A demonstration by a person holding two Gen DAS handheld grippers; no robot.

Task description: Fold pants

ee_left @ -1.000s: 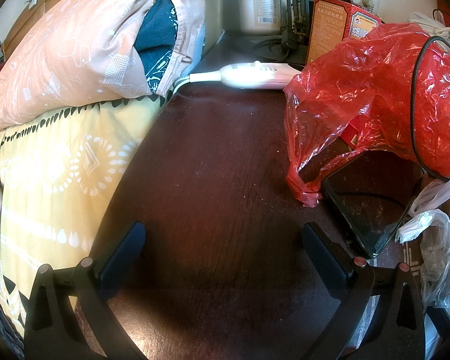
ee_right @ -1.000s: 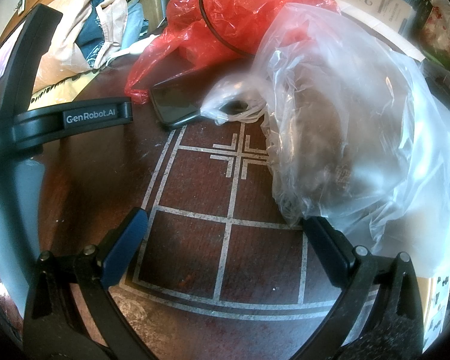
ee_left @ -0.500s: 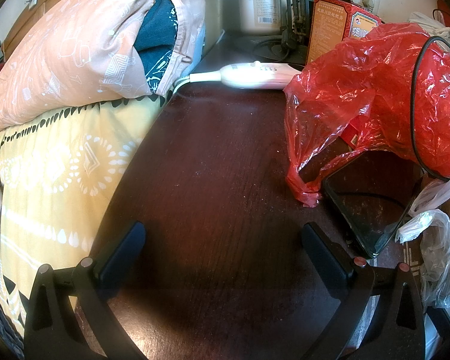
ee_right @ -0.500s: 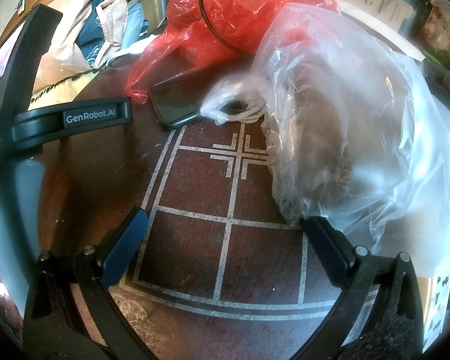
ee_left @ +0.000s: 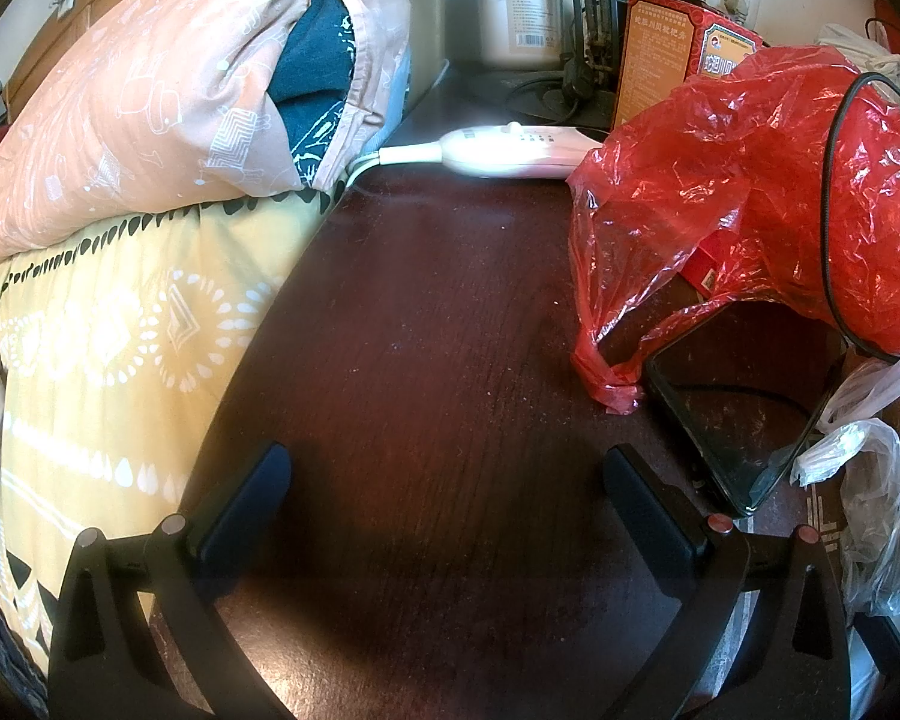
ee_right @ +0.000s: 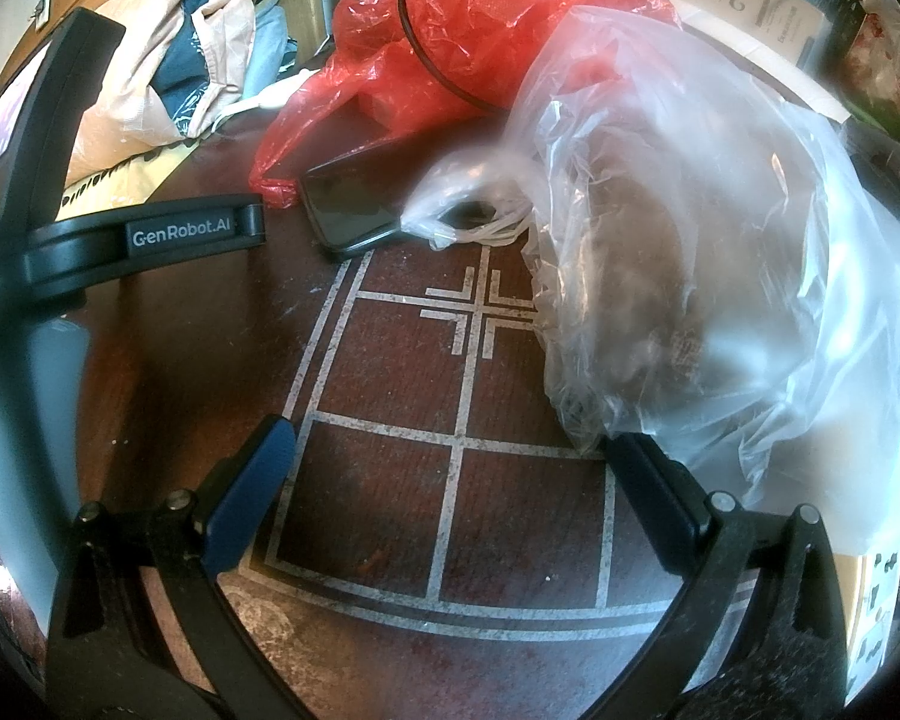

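Note:
No pants show in either view. My left gripper (ee_left: 444,474) is open and empty, low over a dark wooden table (ee_left: 426,312). My right gripper (ee_right: 450,450) is open and empty over the same table's white line pattern (ee_right: 462,324). The left gripper's body also shows in the right wrist view (ee_right: 180,234), at the left. A bed with a yellow patterned cover (ee_left: 108,348) lies left of the table. A peach pillow and bundled cloth (ee_left: 168,96) lie on it.
A red plastic bag (ee_left: 750,192) and a black phone (ee_left: 732,414) lie right of the left gripper. A clear plastic bag (ee_right: 708,276) touches the right gripper's right finger. A white power strip (ee_left: 510,144), a jar (ee_left: 516,12) and a red box (ee_left: 660,42) stand at the back.

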